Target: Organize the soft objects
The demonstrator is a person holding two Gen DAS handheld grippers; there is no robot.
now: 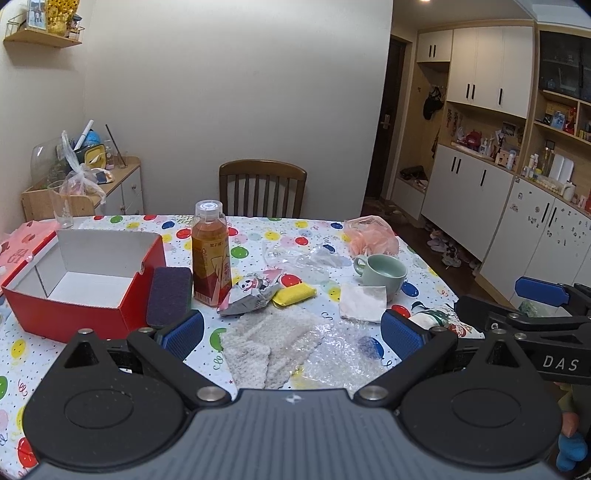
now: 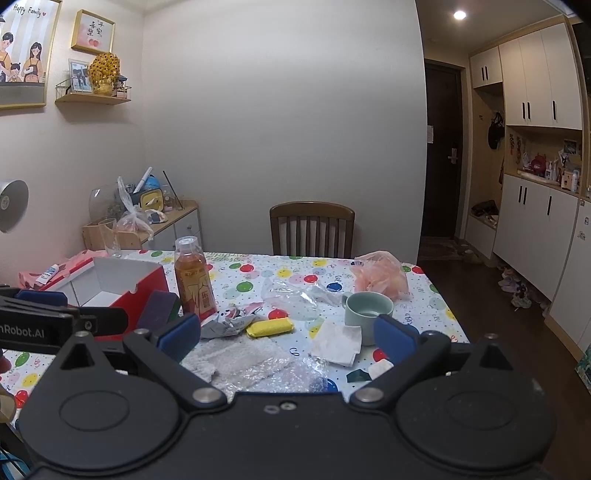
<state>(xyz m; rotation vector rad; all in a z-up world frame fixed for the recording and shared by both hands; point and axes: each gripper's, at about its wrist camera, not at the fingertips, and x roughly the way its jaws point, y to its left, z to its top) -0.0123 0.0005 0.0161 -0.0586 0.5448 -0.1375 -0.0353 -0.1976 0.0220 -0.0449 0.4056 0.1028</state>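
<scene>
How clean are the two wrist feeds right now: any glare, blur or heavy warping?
Left wrist view: evenly lit and sharp on the bottle and red box; cabinets bow at the fisheye edge. Right wrist view: ceiling spotlight flares slightly, the doorway is dim, the green cup stays sharp.

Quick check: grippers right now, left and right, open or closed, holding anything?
Left gripper: open, holding nothing, above the table.
Right gripper: open, holding nothing, above the table.

Noted: tea bottle (image 1: 211,254) upright beside red box; green mug (image 1: 381,275) right; wooden chair (image 1: 262,188) behind table.
</scene>
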